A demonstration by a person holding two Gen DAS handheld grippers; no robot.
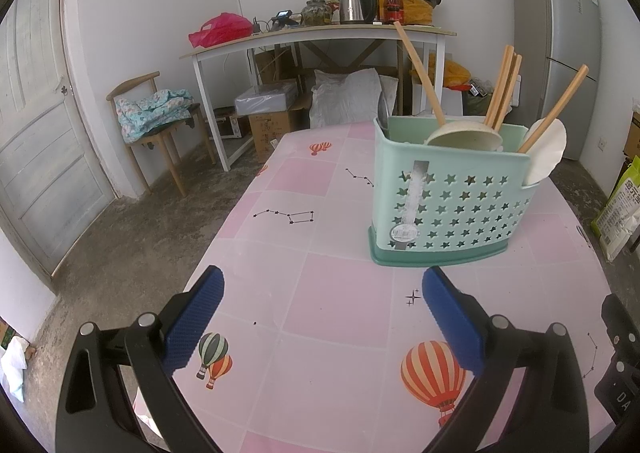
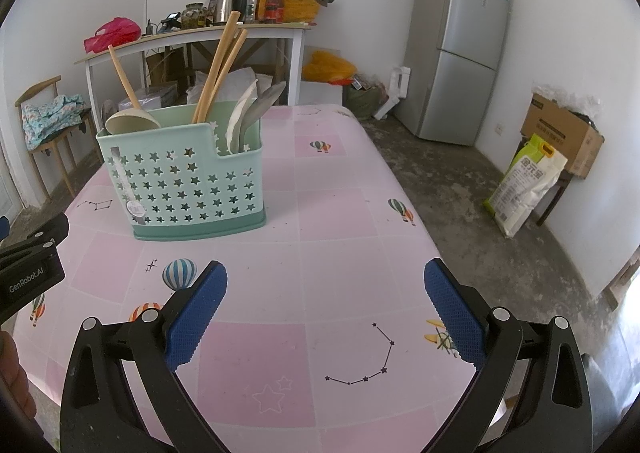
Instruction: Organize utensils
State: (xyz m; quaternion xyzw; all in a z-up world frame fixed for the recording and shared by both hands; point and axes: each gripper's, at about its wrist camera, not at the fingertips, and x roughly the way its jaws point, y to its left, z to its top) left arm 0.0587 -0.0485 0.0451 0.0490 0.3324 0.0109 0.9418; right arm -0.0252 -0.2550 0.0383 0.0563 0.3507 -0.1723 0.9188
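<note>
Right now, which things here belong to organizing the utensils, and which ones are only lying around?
Belongs to the job:
- green utensil caddy
- ladle
- wooden chopsticks
- spoons
- left gripper and right gripper, both open and empty

Just lying about:
- kettle
- fridge
- rice bag
- chair

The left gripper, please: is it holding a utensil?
No, the left gripper is open and empty above the pink tablecloth.
</note>
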